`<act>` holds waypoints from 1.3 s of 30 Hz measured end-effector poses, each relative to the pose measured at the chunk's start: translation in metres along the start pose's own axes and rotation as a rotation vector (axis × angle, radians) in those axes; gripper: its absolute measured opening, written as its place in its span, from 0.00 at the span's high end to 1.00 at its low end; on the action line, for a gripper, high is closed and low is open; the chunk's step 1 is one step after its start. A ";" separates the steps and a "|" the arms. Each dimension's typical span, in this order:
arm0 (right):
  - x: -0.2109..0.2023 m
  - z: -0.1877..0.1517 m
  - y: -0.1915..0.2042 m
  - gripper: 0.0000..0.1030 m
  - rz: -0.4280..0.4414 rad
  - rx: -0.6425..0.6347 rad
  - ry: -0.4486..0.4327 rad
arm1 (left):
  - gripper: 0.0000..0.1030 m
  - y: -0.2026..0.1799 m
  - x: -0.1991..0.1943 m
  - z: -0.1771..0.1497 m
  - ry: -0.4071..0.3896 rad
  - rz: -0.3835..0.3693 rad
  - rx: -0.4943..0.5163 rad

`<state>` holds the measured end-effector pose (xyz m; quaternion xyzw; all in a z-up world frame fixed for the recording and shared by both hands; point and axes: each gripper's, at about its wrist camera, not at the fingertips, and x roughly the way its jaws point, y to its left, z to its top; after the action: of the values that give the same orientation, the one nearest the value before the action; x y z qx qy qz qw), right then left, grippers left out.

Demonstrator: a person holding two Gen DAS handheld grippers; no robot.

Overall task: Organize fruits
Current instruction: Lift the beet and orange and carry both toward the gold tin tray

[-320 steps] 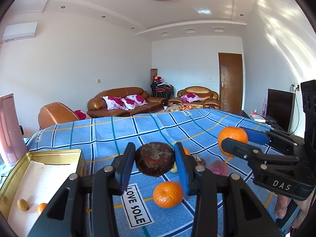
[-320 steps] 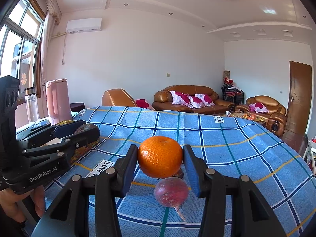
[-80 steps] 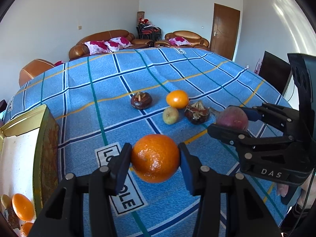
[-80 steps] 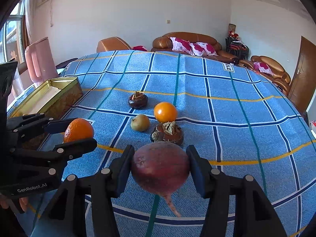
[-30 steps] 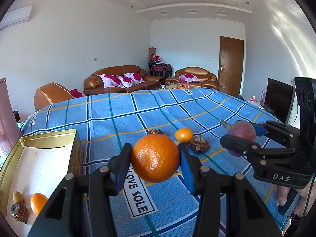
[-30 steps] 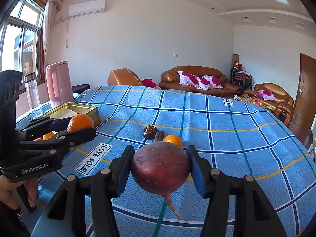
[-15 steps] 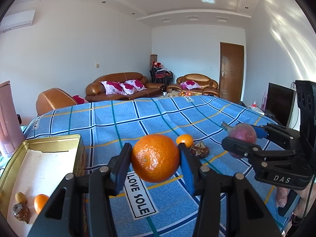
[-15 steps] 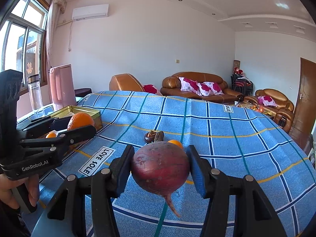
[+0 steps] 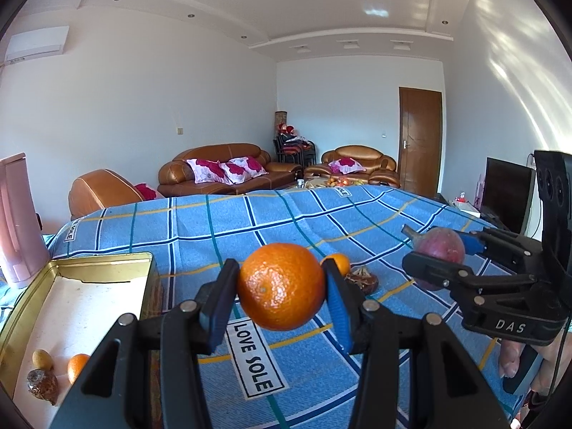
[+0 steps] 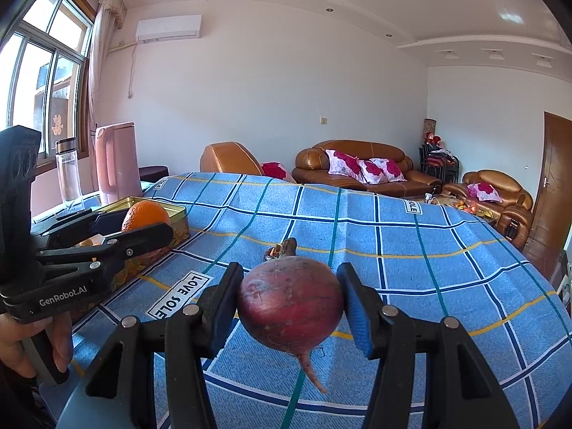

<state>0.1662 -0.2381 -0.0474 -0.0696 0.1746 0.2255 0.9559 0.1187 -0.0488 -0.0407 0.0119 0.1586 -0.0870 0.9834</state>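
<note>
Lifted higher than a moment before, left claw (image 9: 282,291) pinching orange (image 9: 280,286), right claw (image 10: 289,304) pinching beet-like red fruit (image 10: 289,302), both above bench (image 9: 286,221), probably heading to gold tin (image 9: 21,307).

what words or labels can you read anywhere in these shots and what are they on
"LOVE SOLE": white tag on the blue checked tablecloth
"DAS": right gripper, seen from the left wrist
"GenRobot.AI": left gripper, seen from the right wrist
"SOLE": far tag; the rest of it cannot be read
</note>
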 end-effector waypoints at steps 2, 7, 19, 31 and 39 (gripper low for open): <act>-0.001 0.000 0.001 0.45 0.003 -0.002 -0.004 | 0.52 0.000 -0.002 -0.001 -0.008 0.001 0.001; -0.004 0.000 0.002 0.45 0.011 -0.009 -0.021 | 0.52 -0.002 -0.007 0.000 -0.034 0.010 0.011; -0.007 0.000 0.004 0.46 0.007 -0.020 -0.032 | 0.52 -0.002 -0.011 0.000 -0.040 0.020 0.009; -0.004 0.002 0.011 0.45 0.014 -0.011 -0.034 | 0.52 0.000 -0.011 0.000 -0.038 0.018 0.008; -0.002 0.004 0.022 0.45 0.033 -0.019 -0.034 | 0.52 0.001 -0.011 0.001 -0.035 0.019 0.004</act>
<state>0.1563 -0.2188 -0.0439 -0.0720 0.1574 0.2438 0.9542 0.1084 -0.0456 -0.0366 0.0138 0.1410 -0.0780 0.9868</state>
